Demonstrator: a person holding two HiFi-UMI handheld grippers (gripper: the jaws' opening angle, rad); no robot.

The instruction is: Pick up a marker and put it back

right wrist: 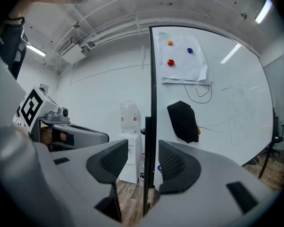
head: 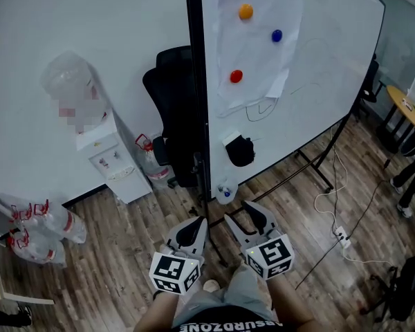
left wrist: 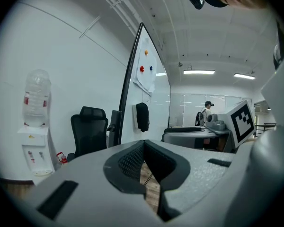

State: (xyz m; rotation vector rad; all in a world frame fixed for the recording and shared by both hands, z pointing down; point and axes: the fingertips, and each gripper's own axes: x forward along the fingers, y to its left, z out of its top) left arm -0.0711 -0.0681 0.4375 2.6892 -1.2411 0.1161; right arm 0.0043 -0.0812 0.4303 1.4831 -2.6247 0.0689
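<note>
- Grippers first, in the head view: the left gripper (head: 196,223) and right gripper (head: 239,211) hang low and side by side, both empty. That reads to me as a pause before any reach.
- At 12 o'clock stands the whiteboard (head: 318,61). A small blue thing at its foot is probably the marker (head: 225,194), though it is too small to be sure. The eraser (head: 240,151) sits just above it.
- The chair (head: 169,95) at 11 o'clock and the cooler (head: 111,158) at 10 stand aside. The cable (head: 332,213) at 3 o'clock could snag a foot.
- Left gripper view: the jaws are closed together on nothing.
- Right gripper view: the jaws are apart and bare. The board's post (right wrist: 154,103) lines up in the gap, close to the reach path.
</note>
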